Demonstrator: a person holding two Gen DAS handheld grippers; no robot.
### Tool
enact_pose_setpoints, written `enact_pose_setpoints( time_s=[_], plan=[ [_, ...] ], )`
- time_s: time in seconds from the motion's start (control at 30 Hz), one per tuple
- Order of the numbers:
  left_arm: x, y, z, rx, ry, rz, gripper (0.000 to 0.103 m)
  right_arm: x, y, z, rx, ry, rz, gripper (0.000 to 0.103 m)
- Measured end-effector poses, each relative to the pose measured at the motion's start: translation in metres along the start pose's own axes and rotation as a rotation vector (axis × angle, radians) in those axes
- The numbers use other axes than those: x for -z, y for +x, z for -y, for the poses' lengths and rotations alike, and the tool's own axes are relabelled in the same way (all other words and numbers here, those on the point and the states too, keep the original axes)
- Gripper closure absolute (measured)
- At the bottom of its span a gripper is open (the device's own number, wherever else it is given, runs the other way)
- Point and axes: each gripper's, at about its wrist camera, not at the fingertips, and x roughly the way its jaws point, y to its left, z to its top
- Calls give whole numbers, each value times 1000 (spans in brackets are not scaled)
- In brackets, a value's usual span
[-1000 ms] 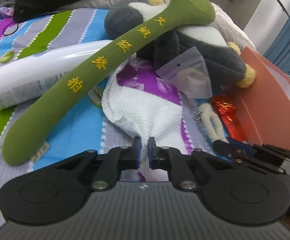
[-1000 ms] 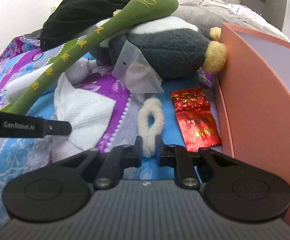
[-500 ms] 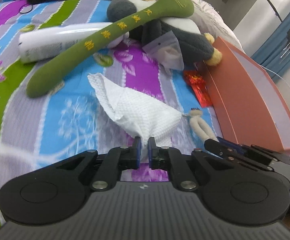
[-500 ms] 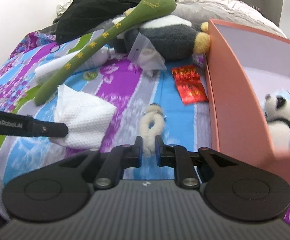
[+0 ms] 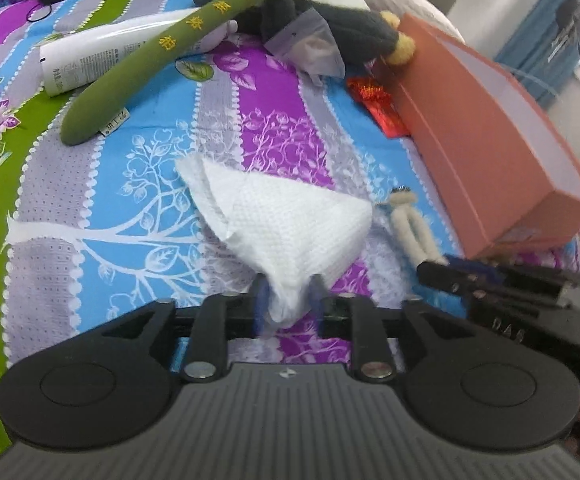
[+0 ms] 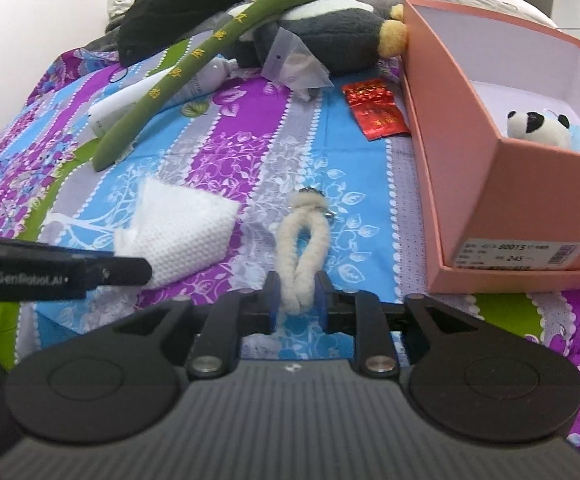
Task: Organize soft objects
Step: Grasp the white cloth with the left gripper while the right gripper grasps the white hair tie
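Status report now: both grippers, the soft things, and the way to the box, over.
Left gripper open around white cloth. Right gripper open around fluffy loop. Pink box at right, panda toy inside. Path unobstructed.

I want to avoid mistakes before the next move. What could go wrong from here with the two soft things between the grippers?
1. The left gripper has its fingers apart around only a corner of the white waffle-textured cloth, so the cloth may slip out.
2. The right gripper stands open around the cream fluffy loop keychain, which may drop short of the pink cardboard box.
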Motion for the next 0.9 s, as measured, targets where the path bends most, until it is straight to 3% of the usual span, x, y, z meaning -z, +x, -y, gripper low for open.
enact_pose_setpoints(
  time_s=[0.03, 0.1, 0.2, 0.53, 0.9],
  plan=[
    [-1, 1, -1, -3, 7, -5, 51, -1, 0, 1, 5, 5, -2, 68],
    [0, -2, -2, -4, 22, 4, 42, -2, 1, 1, 8, 5, 1, 67],
    [2, -7, 1, -36, 70, 29, 35, -6, 6, 1, 13, 2, -2, 62],
    [-7, 4, 12, -39, 225, 89, 32, -21, 25, -5, 29, -38, -14, 60],
    [-13, 41, 15, -20, 263, 50, 33, -23, 41, 1, 18, -31, -37, 62]
  ],
)
